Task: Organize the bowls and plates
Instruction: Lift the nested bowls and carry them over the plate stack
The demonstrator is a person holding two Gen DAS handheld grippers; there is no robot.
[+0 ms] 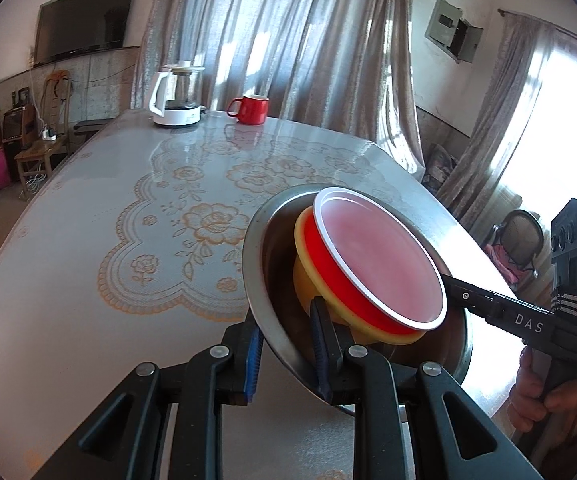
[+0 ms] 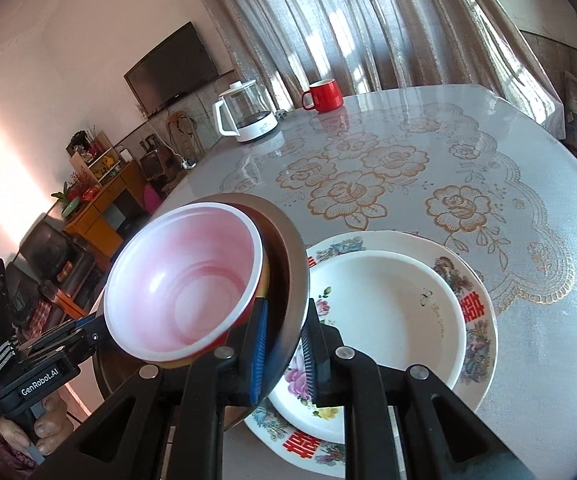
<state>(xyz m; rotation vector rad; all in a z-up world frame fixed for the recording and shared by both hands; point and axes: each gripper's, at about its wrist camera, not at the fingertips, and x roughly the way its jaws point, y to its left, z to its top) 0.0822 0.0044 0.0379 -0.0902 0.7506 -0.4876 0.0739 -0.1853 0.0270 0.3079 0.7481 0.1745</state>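
A round steel bowl [image 1: 272, 320] is tilted above the desk [image 1: 88, 280], with a yellow bowl [image 1: 308, 276] nested inside it and a red bowl [image 2: 180, 292] with a glossy pink-white interior inside that. The left hand-held gripper [image 1: 288, 356] and the right hand-held gripper [image 2: 284, 356] each pinch the steel rim from opposite sides. Just beside it, apparently near the desk's near edge, a plain white plate [image 2: 388, 312] sits on a floral plate [image 2: 476, 344]
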